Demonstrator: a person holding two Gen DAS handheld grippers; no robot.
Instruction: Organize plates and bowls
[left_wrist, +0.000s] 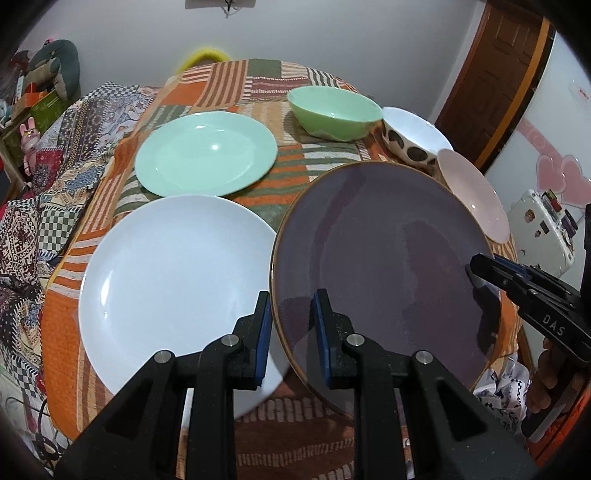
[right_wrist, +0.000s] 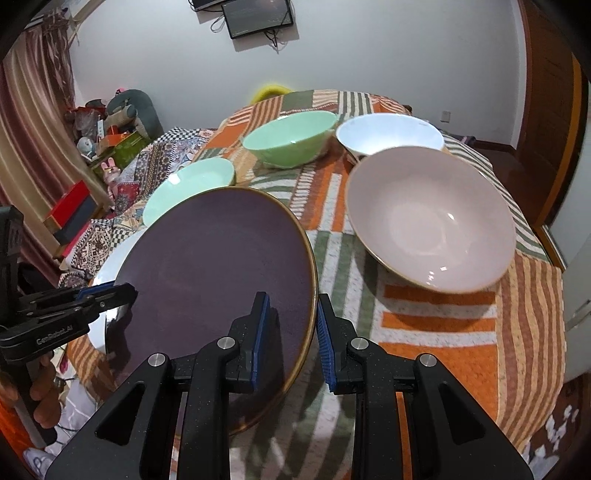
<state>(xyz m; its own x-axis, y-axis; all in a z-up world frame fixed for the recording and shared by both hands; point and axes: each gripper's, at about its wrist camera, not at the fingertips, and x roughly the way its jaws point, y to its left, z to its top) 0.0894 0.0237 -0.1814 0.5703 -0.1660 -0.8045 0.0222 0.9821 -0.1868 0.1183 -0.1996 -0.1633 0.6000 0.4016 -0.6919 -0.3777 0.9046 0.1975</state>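
Observation:
A dark purple plate (left_wrist: 384, 266) with a gold rim is held up off the table between both grippers. My left gripper (left_wrist: 291, 325) straddles its left rim, fingers on either side. My right gripper (right_wrist: 293, 332) straddles its right rim (right_wrist: 221, 266); it shows in the left wrist view (left_wrist: 480, 269) at the plate's far edge. A white plate (left_wrist: 173, 280) lies partly under the purple one. A mint green plate (left_wrist: 207, 153) lies behind it. A green bowl (left_wrist: 334, 110), a white spotted bowl (left_wrist: 410, 136) and a pink bowl (right_wrist: 430, 218) stand to the right.
The round table (right_wrist: 443, 332) has an orange, green and white striped cloth. A patterned quilt (left_wrist: 55, 184) hangs at the left. A wooden door (left_wrist: 495, 85) and a white appliance (left_wrist: 543, 225) are at the right.

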